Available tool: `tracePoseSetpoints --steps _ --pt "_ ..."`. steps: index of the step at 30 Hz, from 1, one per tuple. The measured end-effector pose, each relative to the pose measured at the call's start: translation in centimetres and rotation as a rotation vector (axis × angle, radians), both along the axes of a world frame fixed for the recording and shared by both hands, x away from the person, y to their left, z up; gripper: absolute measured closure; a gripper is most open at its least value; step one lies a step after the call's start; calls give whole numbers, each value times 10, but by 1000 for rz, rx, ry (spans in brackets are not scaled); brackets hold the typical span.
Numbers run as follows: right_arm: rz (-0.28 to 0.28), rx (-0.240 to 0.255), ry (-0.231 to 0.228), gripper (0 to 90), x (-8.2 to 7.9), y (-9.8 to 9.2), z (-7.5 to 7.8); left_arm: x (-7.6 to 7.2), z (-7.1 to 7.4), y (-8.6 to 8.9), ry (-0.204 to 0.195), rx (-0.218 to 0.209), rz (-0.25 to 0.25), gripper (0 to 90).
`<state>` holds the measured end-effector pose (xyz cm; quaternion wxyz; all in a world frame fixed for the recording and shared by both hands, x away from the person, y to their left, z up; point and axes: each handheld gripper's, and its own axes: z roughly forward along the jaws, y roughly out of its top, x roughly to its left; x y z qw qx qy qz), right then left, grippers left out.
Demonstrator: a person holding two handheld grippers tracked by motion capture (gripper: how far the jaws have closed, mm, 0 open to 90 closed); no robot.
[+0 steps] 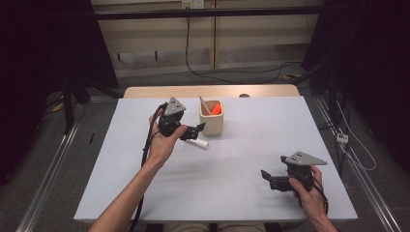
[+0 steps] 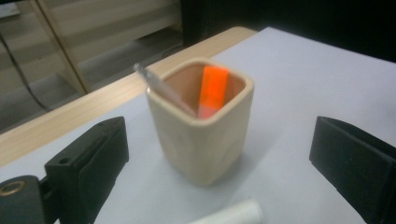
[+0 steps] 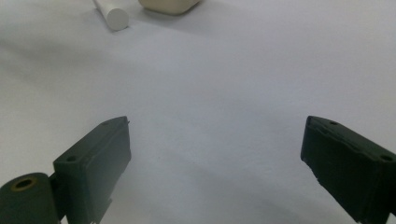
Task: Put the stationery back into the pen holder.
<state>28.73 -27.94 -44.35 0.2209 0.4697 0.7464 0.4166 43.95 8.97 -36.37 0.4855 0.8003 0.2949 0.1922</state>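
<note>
White cylinder point(image 2: 232, 214) lies just before the beige cup point(image 2: 201, 122), marker point(image 2: 212, 90) inside.

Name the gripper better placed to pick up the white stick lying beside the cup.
Left. The left gripper hovers open right over the white stick beside the cup. The right gripper sits open far off near the table's front edge.

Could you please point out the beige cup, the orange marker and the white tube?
beige cup point(image 2: 201, 144), left gripper view, front wall.
orange marker point(image 2: 214, 88), left gripper view, upper body.
white tube point(image 3: 113, 16), right gripper view, round end.
</note>
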Motion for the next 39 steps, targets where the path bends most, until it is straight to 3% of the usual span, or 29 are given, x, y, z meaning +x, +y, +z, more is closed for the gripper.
tracePoseSetpoints --steps 9,15,19,22,28,31,36,39 --pt "-3 4 6 67 0 1 0 -17 -16 29 43 -31 35 51" --pt "9 12 10 75 1 3 1 -31 -23 40 61 -22 32 52" --pt "24 16 12 71 1 4 3 -44 -24 49 104 -41 45 54" --pt "25 18 11 69 3 3 4 -54 -25 56 81 -27 47 53" --pt "42 31 -13 79 7 7 5 -67 -37 72 103 -59 58 58" --pt "37 34 -5 93 11 10 7 -69 -43 77 114 -48 78 60" --pt "59 31 0 95 18 18 11 -78 -45 83 107 -66 77 63" --pt "68 28 11 90 22 20 12 -86 -45 88 97 -55 79 63"
